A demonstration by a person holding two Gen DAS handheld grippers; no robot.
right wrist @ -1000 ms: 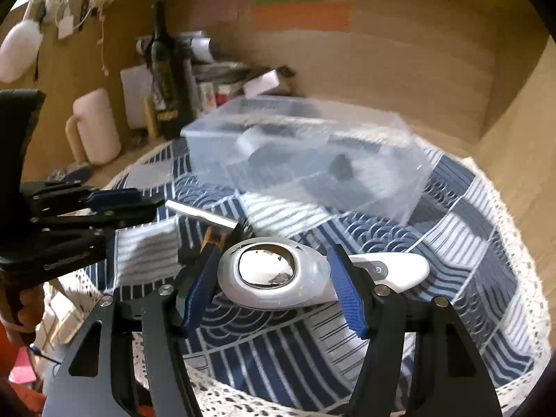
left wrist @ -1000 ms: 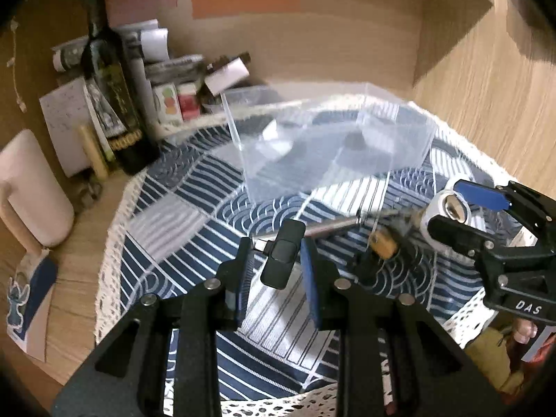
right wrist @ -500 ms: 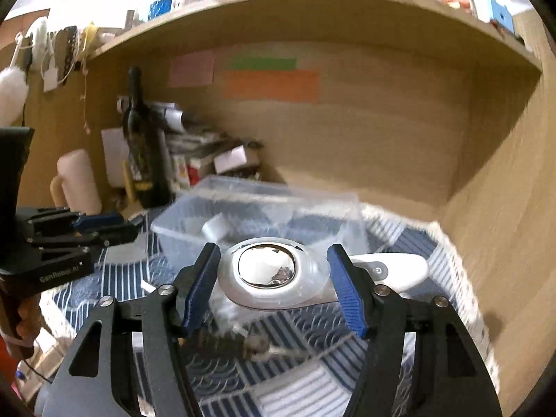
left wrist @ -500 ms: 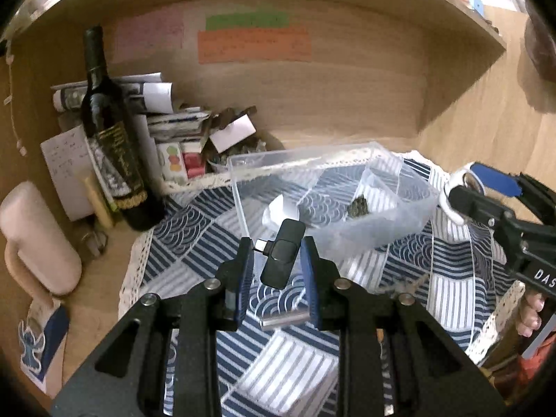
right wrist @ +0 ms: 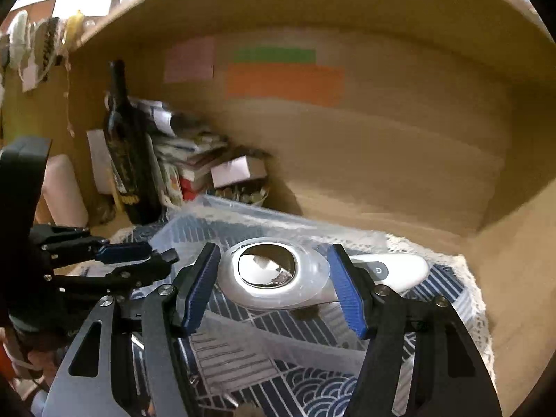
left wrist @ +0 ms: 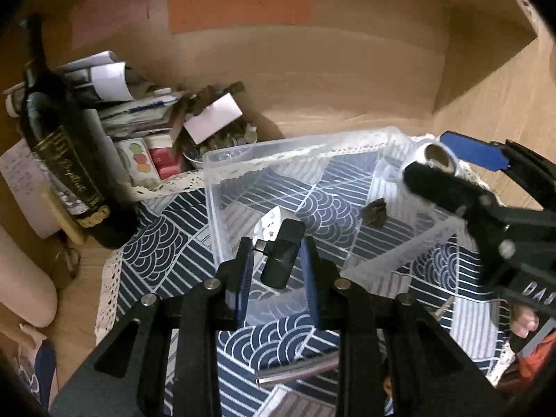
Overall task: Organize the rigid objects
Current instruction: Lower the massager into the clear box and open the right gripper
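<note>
The left gripper [left wrist: 278,260] clamps a black adapter [left wrist: 282,256] above the clear bin [left wrist: 243,149]. The right gripper [right wrist: 274,278] clamps a white device [right wrist: 274,272] over the same bin, which sits on the patterned cloth [left wrist: 156,246].

Black tongs [left wrist: 278,260], blue pads [right wrist: 342,292], silver screws.

we read "das" in white capitals on the black body of the right gripper [left wrist: 448,170]. the white device [right wrist: 278,272] in its jaws carries a small power symbol. gold script on the wine bottle [left wrist: 66,170] label stays illegible to us.
</note>
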